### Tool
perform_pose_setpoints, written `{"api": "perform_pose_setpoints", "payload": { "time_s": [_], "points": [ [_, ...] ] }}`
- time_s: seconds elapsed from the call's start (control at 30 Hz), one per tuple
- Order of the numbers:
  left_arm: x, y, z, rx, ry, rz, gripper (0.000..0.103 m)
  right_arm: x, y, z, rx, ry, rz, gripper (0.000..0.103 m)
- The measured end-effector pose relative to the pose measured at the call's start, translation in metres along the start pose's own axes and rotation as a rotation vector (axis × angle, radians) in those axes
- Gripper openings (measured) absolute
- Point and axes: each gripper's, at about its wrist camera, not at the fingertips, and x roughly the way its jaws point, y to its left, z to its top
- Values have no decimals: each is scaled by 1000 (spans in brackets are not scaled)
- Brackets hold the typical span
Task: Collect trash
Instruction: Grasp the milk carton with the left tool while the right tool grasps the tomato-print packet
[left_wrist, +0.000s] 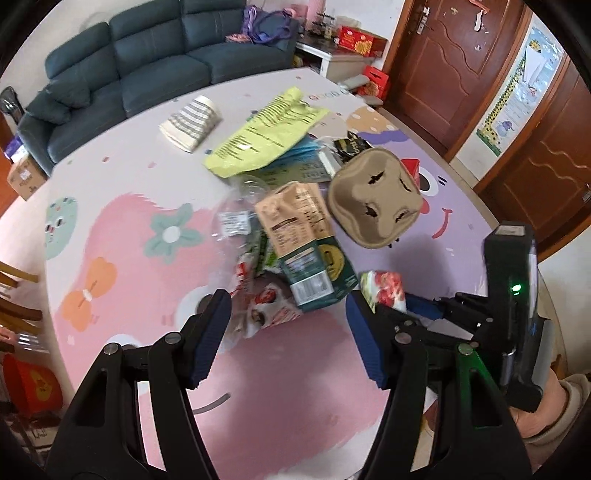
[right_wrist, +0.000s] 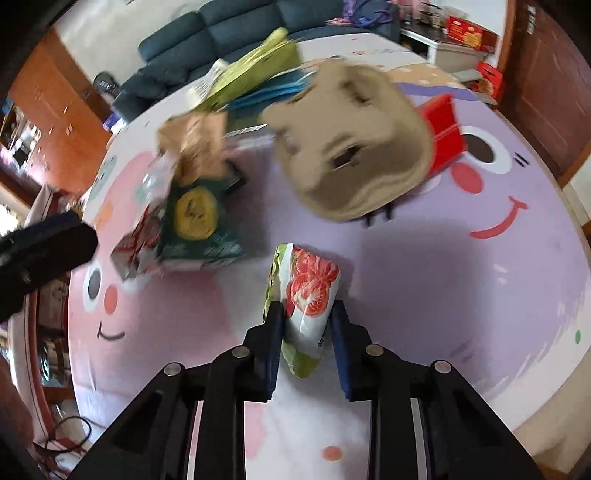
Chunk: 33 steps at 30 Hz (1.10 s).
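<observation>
Trash is scattered over the round table (left_wrist: 122, 229), most of it heaped ahead of both grippers, and a judgement may be made that it is left as discarded packaging to be picked up piece by piece. A tomato-printed snack packet (right_wrist: 308, 295) is set apart from the heap and lies nearest the right gripper (right_wrist: 306, 350), which makes it the easiest piece to take first. The right gripper is closed to a narrow gap, and the packet is pinched between its blue pads, with its far end projecting beyond the fingertips. Just ahead of it and to its left a green carton (right_wrist: 195, 225) is seen, and further ahead a brown cup carrier (right_wrist: 351, 155). The left gripper (left_wrist: 288, 336) is held wide open and empty above the table, with nothing touched by its pads; the green carton (left_wrist: 317, 273) and a clear plastic bottle (left_wrist: 236, 221) lie just beyond its fingertips, seemingly next in line.
</observation>
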Motion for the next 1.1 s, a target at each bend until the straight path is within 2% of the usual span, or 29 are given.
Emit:
{"api": "perform_pose_setpoints", "payload": {
  "time_s": [0.23,0.53,0.63,0.77,1.1],
  "points": [
    [37,-22,30,-14,76,9,62,-7,-20,16,30,-33,31,23],
    [86,-34,50,-19,158,165,62,-14,-39,15,40,-45,75,23],
    [97,-32,47,-41,159,181,62,-12,-43,12,48,-43,95,23],
    [106,-28,44,-95,150,163,58,-11,-48,7,54,-44,119,23],
    [79,-42,36,-64,68,165,53,-30,-56,-9,76,-63,165,23]
  ]
}}
